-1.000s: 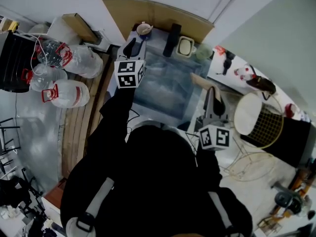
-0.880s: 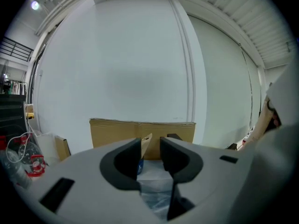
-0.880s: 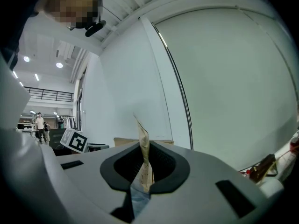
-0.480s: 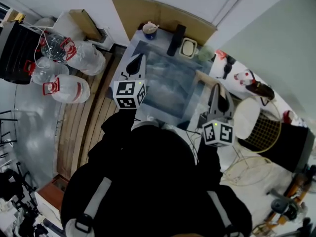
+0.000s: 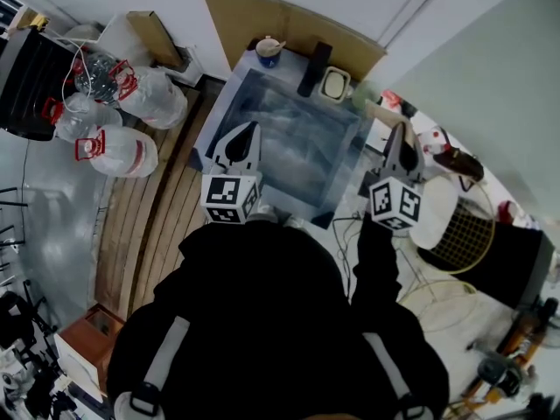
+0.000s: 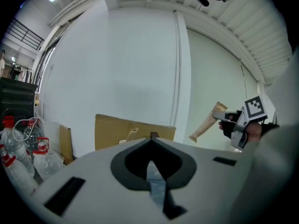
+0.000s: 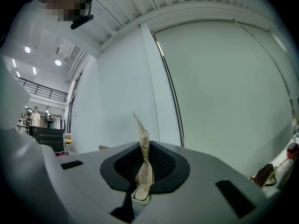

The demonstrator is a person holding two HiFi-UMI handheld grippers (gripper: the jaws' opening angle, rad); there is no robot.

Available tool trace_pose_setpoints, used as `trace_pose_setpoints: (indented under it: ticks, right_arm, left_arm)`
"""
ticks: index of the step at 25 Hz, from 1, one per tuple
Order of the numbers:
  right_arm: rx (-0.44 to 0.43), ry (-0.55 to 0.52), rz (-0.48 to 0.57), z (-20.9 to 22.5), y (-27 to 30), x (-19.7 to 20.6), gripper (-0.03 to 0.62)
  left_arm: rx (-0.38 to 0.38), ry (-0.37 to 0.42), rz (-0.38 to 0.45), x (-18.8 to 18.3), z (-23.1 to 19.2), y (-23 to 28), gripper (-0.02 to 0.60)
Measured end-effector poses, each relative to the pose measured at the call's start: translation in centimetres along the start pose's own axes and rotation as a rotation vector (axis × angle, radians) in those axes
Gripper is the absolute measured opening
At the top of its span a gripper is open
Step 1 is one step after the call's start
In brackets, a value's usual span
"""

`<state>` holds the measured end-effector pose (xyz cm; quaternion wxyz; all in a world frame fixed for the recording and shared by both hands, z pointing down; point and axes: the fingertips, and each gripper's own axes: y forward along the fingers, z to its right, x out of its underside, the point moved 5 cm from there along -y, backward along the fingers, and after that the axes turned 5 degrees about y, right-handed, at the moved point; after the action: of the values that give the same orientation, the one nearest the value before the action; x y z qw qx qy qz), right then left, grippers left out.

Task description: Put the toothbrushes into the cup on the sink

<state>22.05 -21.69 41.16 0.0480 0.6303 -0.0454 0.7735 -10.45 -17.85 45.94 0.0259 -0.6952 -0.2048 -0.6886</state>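
- Left gripper [image 5: 249, 131]: held over the near left edge of the sink [image 5: 297, 147]. Its jaws have just been closing. In the left gripper view [image 6: 152, 140] the tips meet, clenched with nothing between them.
- Right gripper [image 5: 402, 131]: held above the right edge of the sink, well apart from the left one. In the right gripper view [image 7: 142, 147] its jaws are grasping a paper-wrapped toothbrush [image 7: 142, 164], which stands upright out of them.
- Paper-wrapped toothbrush, other views: in the head view the tan sleeve [image 5: 382, 115] sticks out past the jaw tips towards the far right corner of the sink. In the left gripper view it slants down and to the left [image 6: 208, 124] from the right gripper [image 6: 236, 122].
- Cup [image 5: 269, 52]: a small blue cup on the bench at the far left corner of the sink, well apart from both grippers. A pale object rests in it, too small to identify.
- Other items on the far edge of the sink: a dark oblong object [image 5: 312, 64] just right of the cup, then a small square white dish [image 5: 333, 84].
- Cardboard panel [image 5: 289, 24]: leans against the wall behind the sink.
- Water bottles [image 5: 122, 125]: several large clear bottles with red handles, grouped on the floor to the left of the sink.
- Wire basket [image 5: 472, 234]: on the right of the sink, below and beside the right gripper.
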Motion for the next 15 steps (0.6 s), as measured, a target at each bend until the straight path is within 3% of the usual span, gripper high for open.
trace_pose_setpoints:
  ticks: [7,15]
  right_arm:
    - [0.039,-0.055,0.012,1.5,4.4,1.0,0.028]
    - [0.092,-0.073,-0.077,3.9,9.1,4.6,0.028]
  left_arm:
    - [-0.015,-0.016,-0.040,1.8,0.2,-1.8,0.002]
    - [-0.041,-0.028,-0.062,2.7,0.3,-3.0,0.002]
